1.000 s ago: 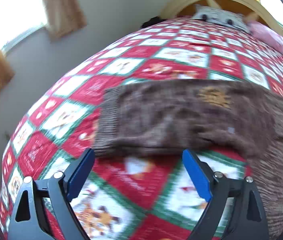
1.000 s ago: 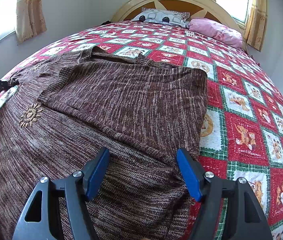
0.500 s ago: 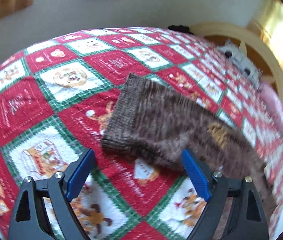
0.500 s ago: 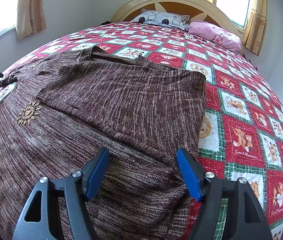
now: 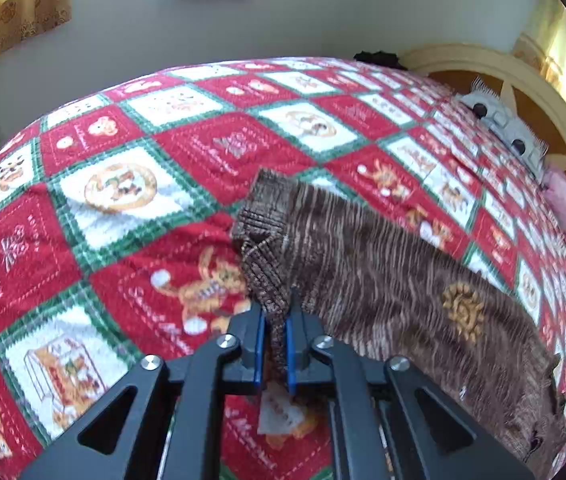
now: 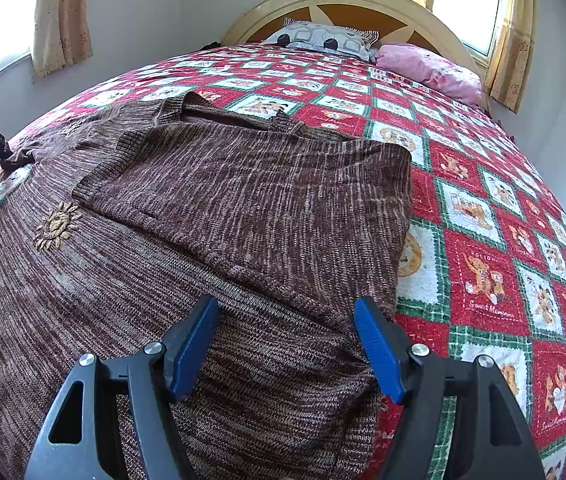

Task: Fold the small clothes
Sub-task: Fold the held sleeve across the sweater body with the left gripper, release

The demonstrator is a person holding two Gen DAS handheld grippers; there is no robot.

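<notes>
The left gripper [image 5: 274,330] has just closed: half a second ago its jaws stood wide apart short of the sleeve cuff [image 5: 261,236], and now they are clamped on the ribbed knit. That puts the brown sweater [image 6: 243,208], spread across the bed's quilt [image 6: 483,240] with its right side already folded in, ready for the left sleeve to be carried over the body. The right gripper [image 6: 287,344] hovers above the hem, jaws apart and empty.
</notes>
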